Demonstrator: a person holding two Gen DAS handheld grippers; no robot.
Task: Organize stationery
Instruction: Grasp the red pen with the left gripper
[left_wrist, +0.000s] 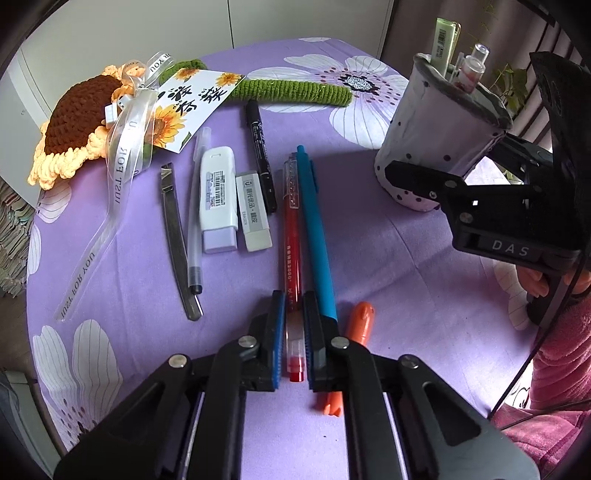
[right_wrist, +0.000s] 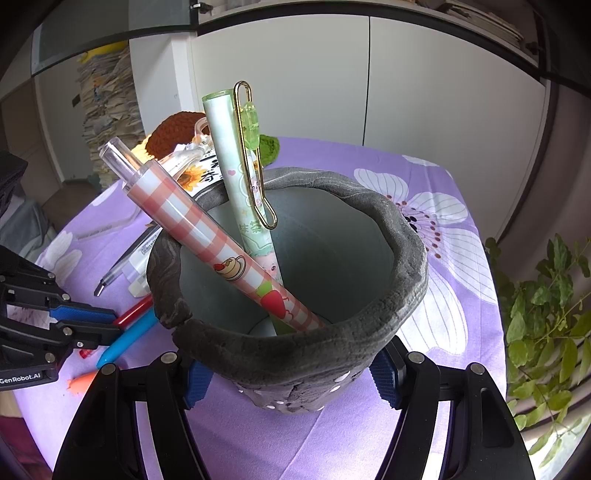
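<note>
My left gripper (left_wrist: 294, 325) is shut on a red pen (left_wrist: 292, 236) that lies on the purple flowered cloth (left_wrist: 388, 258). A blue pen (left_wrist: 314, 229) lies right beside it, and an orange pen (left_wrist: 360, 325) is partly under my right finger. My right gripper (right_wrist: 291, 373) is shut on the soft grey-lined pen holder (right_wrist: 402, 236) and holds it upright; the holder (left_wrist: 436, 122) shows at the right in the left wrist view. Inside stand a pink checked pen (right_wrist: 207, 236) and a green pen (right_wrist: 236, 158).
Left of the red pen lie a black marker (left_wrist: 260, 151), an eraser (left_wrist: 253, 212), a white correction tape (left_wrist: 218, 192), a clear pen (left_wrist: 194, 221) and a metal clip (left_wrist: 175, 236). A crocheted sunflower (left_wrist: 81, 118) with a card lies behind. A plant (right_wrist: 546, 314) stands right.
</note>
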